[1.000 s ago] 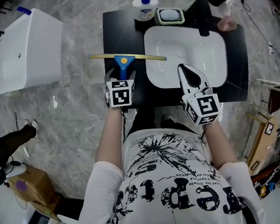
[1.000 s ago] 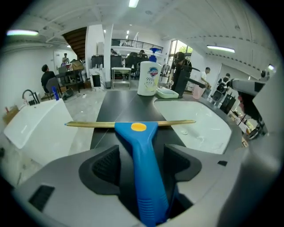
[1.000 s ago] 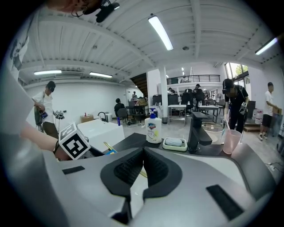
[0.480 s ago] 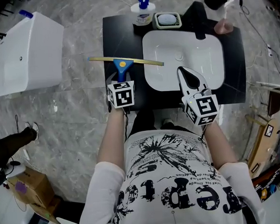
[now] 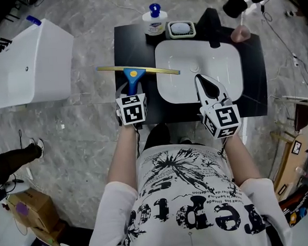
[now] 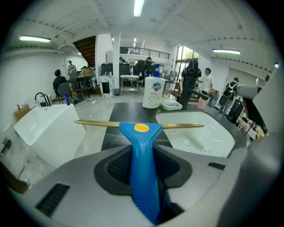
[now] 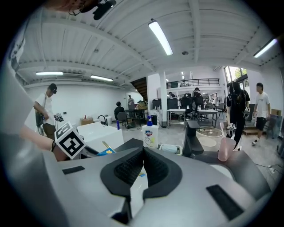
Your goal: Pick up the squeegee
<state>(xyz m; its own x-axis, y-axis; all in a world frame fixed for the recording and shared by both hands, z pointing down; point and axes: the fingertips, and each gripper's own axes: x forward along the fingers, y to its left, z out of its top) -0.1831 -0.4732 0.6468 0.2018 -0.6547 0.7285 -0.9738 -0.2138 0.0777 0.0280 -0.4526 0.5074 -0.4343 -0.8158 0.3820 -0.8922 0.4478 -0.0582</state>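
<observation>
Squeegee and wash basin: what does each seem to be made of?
Squeegee: the handle looks like moulded blue plastic, smooth with ribbed grip lines and a yellow button. The thin crossbar has a brassy metallic sheen, so it is probably metal. Wash basin: glossy white with soft reflections, likely glazed ceramic, though cast resin could look alike.

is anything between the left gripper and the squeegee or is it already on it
Nothing visible is in the way. The left gripper is already on the squeegee: its jaws have just been closing and now clamp the blue handle, with the blade crosswise ahead, one end over the sink.
</observation>
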